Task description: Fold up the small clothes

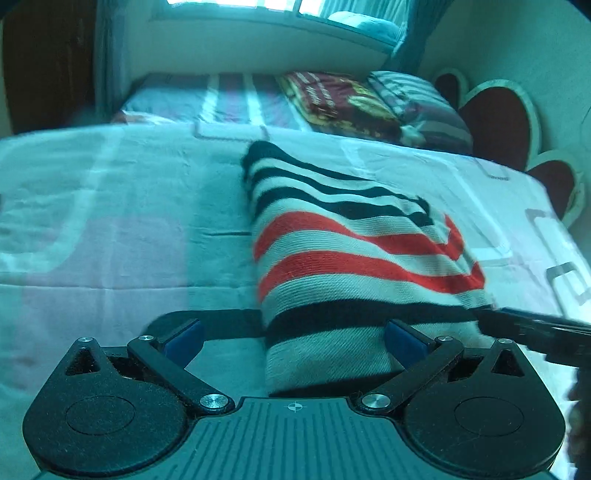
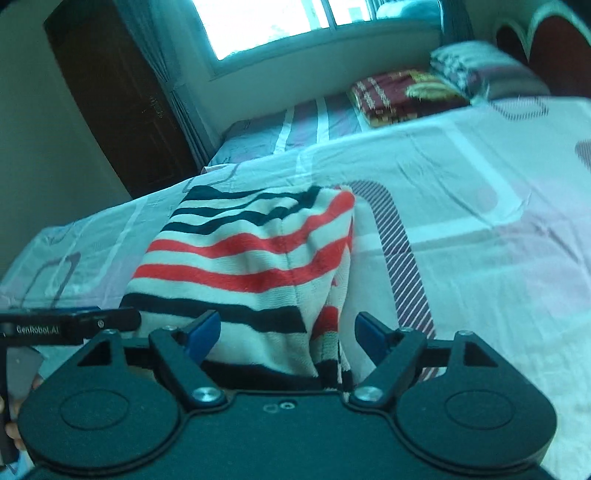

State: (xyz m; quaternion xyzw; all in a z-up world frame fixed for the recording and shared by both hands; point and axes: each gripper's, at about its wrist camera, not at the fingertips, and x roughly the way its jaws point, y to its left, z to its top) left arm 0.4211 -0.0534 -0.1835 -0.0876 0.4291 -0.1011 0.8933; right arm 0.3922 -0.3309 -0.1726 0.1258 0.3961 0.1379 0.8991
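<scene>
A folded knit garment (image 1: 351,251) with white, red and dark stripes lies on the bed sheet (image 1: 110,221). My left gripper (image 1: 293,339) is open, low over the garment's near end. Its right pad (image 1: 402,339) lies against the cloth and its left pad (image 1: 183,339) stands well apart over bare sheet. In the right wrist view the same garment (image 2: 251,258) reaches in between the blue pads of my right gripper (image 2: 288,334), which is open, with its right pad (image 2: 373,332) off the cloth. Each gripper shows in the other's view: the right one (image 1: 535,328), the left one (image 2: 70,325).
At the far end of the bed lie a folded dark red blanket (image 1: 340,103) and a striped pillow (image 1: 417,107). A headboard with red heart shapes (image 1: 498,122) runs along the right. A window (image 2: 266,26), curtain and dark wooden door (image 2: 118,103) stand behind.
</scene>
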